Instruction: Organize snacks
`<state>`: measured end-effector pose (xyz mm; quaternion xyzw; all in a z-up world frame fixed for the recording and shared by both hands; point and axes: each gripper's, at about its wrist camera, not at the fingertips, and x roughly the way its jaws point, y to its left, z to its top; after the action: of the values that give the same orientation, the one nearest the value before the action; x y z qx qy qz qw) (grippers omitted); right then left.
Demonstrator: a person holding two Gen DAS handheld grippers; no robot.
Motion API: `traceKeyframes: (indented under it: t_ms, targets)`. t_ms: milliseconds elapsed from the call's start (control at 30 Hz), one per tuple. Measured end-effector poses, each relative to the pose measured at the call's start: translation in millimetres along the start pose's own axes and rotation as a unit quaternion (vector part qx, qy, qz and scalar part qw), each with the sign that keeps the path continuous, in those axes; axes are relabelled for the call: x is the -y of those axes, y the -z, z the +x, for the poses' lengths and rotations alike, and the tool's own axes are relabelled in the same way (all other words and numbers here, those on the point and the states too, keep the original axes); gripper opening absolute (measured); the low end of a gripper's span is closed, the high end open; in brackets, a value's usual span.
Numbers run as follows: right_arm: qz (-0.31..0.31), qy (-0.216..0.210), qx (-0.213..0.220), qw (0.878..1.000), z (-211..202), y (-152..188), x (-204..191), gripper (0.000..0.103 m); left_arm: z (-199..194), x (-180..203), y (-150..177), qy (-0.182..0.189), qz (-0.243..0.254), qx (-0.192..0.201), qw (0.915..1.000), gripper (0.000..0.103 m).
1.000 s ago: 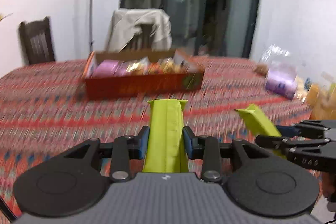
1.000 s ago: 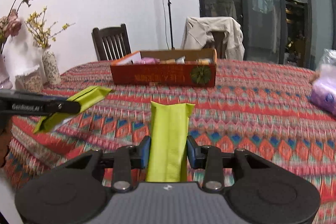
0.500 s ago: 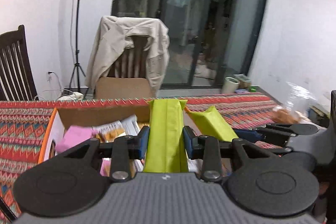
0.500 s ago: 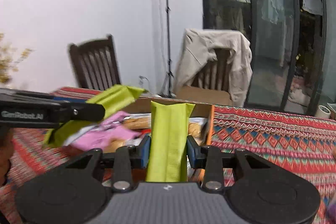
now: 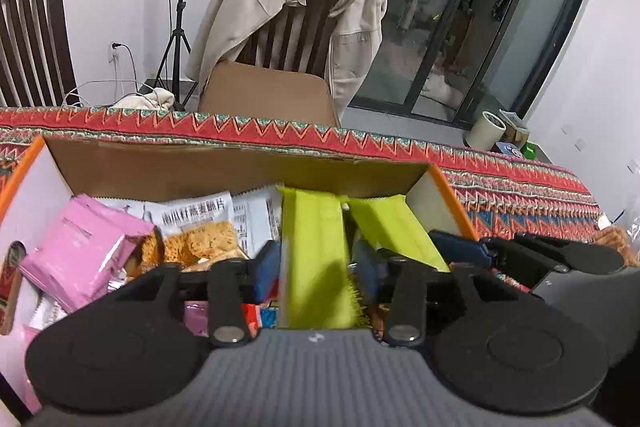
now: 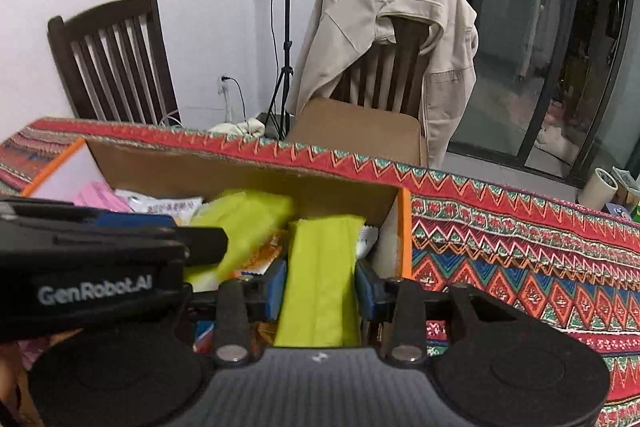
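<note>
Two green packets, one in the left gripper [image 5: 316, 267] and one in the right gripper [image 6: 320, 287], have travelled from above the counter [image 6: 520, 247] into the box [image 5: 240, 163]; left jaws look loosened, right jaws clenched.

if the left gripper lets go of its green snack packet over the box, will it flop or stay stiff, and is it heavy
The green snack packet stands straight up past the left gripper, so probably fairly stiff. It looks thin and flat, so likely light. Released, it would probably tip onto the snacks in the cardboard box rather than stay upright.
</note>
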<state>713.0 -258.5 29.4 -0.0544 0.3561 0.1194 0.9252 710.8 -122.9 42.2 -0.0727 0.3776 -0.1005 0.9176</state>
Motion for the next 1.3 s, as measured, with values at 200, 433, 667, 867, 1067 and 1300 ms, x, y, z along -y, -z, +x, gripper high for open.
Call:
traceKeyframes:
  t_ms: [200, 433, 667, 867, 1067, 1300]
  targets:
    - [-0.027, 0.007, 0.014, 1.000, -0.7, 6.6, -7.2, 0.040, -4.5, -1.1, 2.1, 0.001, 0.006, 0.005, 1.0000, 0.058]
    - [-0.030, 0.000, 0.013, 0.999, -4.4, 6.8, -5.8, 0.044, -24.8, -1.0, -1.3, -0.009, 0.021, 0.009, 0.9997, 0.059]
    - [-0.040, 0.002, 0.036, 0.999, -47.9, -3.7, -10.3, 0.047, -84.2, -16.2, -11.2, -0.033, 0.052, 0.040, 0.9973, 0.070]
    - [-0.028, 0.009, 0.076, 0.997, -128.1, -15.7, -7.6, 0.066, -172.7, -19.5, -8.4, -0.056, 0.075, 0.080, 0.9924, 0.086]
    - [-0.034, 0.026, 0.112, 0.993, -226.4, -13.3, -10.7, 0.083, -279.6, -10.5, 14.1, -0.062, 0.092, 0.129, 0.9854, 0.101]
    - [-0.024, 0.033, 0.152, 0.987, -334.1, 11.4, -12.8, 0.097, -379.5, 1.8, 61.0, -0.060, 0.087, 0.168, 0.9801, 0.103]
